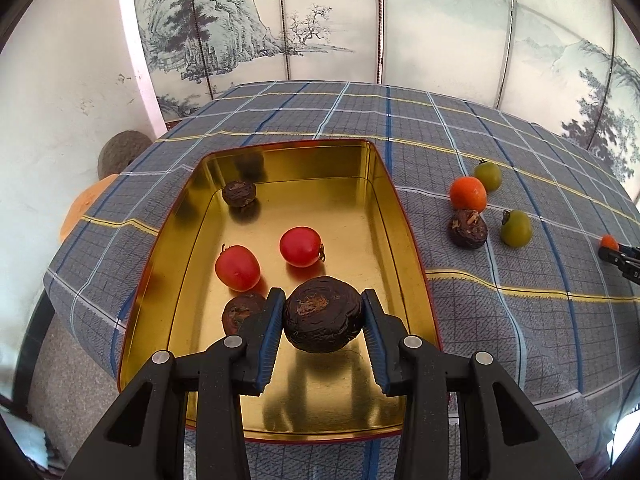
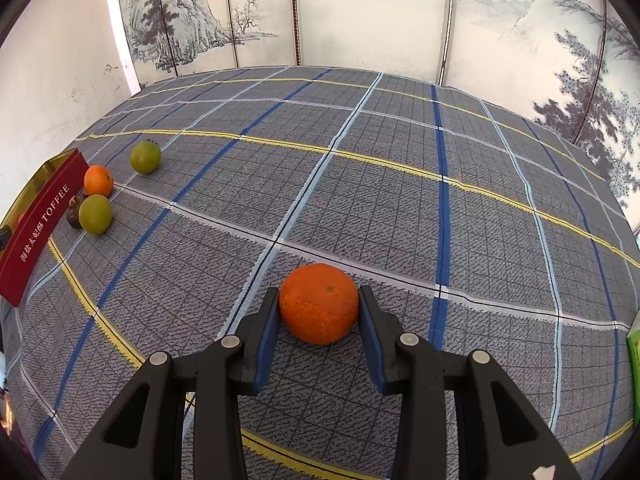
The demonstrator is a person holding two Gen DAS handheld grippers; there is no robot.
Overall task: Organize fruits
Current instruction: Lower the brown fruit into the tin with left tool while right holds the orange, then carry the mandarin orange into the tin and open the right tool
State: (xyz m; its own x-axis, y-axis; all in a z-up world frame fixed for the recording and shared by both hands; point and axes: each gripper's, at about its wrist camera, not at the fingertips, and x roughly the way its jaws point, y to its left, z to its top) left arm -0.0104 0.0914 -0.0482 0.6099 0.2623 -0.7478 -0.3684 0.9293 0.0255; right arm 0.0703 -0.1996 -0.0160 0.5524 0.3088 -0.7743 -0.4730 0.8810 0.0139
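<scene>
Clamping wrinkled dark fruit (image 1: 323, 314) over gold tin (image 1: 384, 184), left hand-held gripper (image 1: 323, 316); right hand-held gripper (image 2: 319, 307) pinching orange (image 2: 319, 303).

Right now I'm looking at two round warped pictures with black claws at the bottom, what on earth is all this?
Those claws are hand-held two-finger grippers, one per hand, each carrying a wide-angle camera looking along its fingers.

The left view shows the left gripper clamped on a dark wrinkled fruit above a gold tin that holds two red fruits and two more dark ones.

The right view shows the right gripper shut on an orange over the checked tablecloth. Farther off lie two green fruits, another orange and another dark fruit.
</scene>
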